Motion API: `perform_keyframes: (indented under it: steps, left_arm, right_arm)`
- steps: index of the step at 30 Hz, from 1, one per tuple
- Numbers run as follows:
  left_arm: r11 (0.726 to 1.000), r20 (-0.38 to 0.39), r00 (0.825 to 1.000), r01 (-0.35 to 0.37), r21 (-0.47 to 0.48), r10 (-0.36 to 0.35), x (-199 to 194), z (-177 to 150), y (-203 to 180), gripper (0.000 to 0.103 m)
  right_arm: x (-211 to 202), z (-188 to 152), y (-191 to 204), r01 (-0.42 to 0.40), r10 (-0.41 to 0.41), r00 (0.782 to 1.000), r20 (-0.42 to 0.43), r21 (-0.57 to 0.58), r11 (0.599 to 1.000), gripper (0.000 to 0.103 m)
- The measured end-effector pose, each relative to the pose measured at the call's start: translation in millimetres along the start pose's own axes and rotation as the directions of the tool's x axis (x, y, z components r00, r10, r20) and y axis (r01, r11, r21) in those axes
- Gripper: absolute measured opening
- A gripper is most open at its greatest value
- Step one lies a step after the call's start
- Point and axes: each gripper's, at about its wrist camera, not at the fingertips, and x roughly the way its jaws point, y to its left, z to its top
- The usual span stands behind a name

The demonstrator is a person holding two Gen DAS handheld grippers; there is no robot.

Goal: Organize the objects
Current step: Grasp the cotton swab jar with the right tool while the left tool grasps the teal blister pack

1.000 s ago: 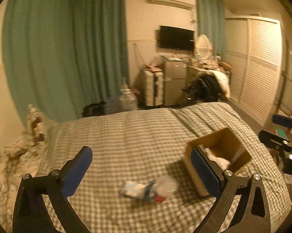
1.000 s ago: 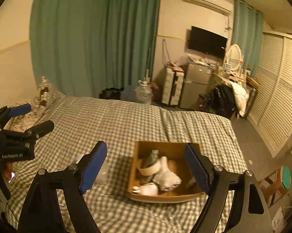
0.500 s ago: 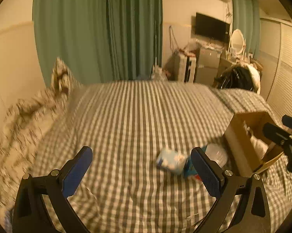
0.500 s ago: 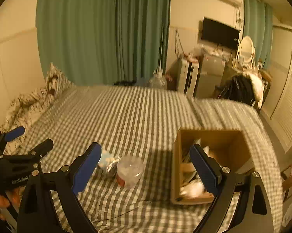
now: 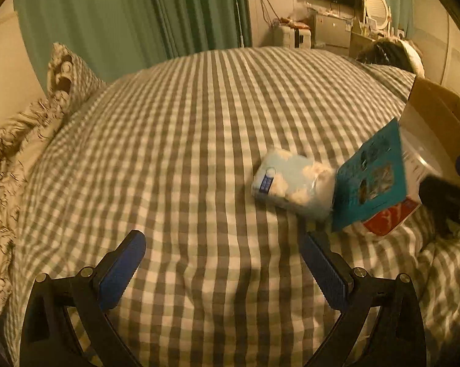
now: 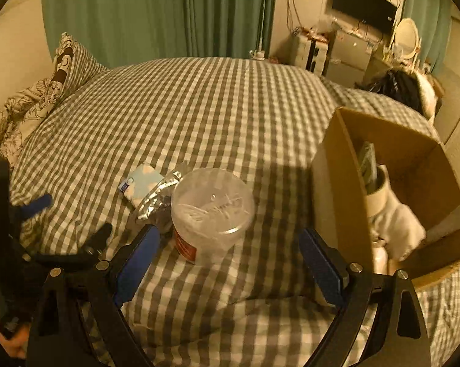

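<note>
Fingers of both grippers are standing spread wide, pinching nothing. On the left gripper point(image 5: 222, 264) the blue pads are hovering over bare checked bedcover point(image 5: 199, 122), with open cloth running ahead and to the left as far as the pillow point(image 5: 64, 73) at the bed's far left edge. A light-blue packet point(image 5: 286, 183) is lying flat ahead and right of that gripper, touching a teal pouch point(image 5: 372, 180) that is leaning tilted against a clear tub point(image 5: 413, 165) with a red label. Beyond them a cardboard box point(image 5: 435, 113) is sitting at the right border of the left view. On the right gripper point(image 6: 230, 258) the fingers are flanking the near side of the tub point(image 6: 213, 211), which is standing upright between them, apart from both pads. A foil wrapper point(image 6: 156, 197) is lying just beside the tub's left, with the packet point(image 6: 139, 183) behind it. The box point(image 6: 346, 208) is standing open just outside the right finger, its near wall close to that pad; white items and a tape roll point(image 6: 378, 195) are lying inside. Room on the right side is therefore narrow. The left gripper point(image 6: 68, 238) is showing at the lower left of the right view, near the wrapper. Green curtains point(image 6: 156, 12) are hanging behind the bed.
</note>
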Motion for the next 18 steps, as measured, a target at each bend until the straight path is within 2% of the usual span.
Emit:
perform_keyframes:
  steps: [8, 10, 13, 18]
  left_arm:
    - [0.997, 0.021, 0.997, 0.073, 0.004, -0.074, -1.6, -3.6, -4.5, 0.103]
    - [0.995, 0.030, 0.995, 0.095, 0.014, -0.095, -3.5, -2.5, -6.6, 0.103]
    - [0.989, 0.052, 0.988, 0.145, 0.028, -0.146, -9.8, -0.9, -11.7, 0.103]
    - [0.986, 0.067, 0.987, 0.143, 0.082, -0.149, -15.1, -3.5, -24.8, 0.103]
  right_arm:
    - [32.6, 9.0, -8.9, -0.058, 0.062, 0.996, -0.071, 0.054, 0.997, 0.091]
    - [36.3, 10.1, -9.2, -0.066, 0.071, 0.994, -0.083, 0.060, 0.996, 0.084]
    - [33.3, 11.5, -7.6, -0.100, 0.104, 0.992, -0.075, 0.055, 0.993, 0.064]
    - [18.5, 9.3, -4.1, -0.058, 0.059, 0.997, -0.044, 0.020, 0.998, 0.064]
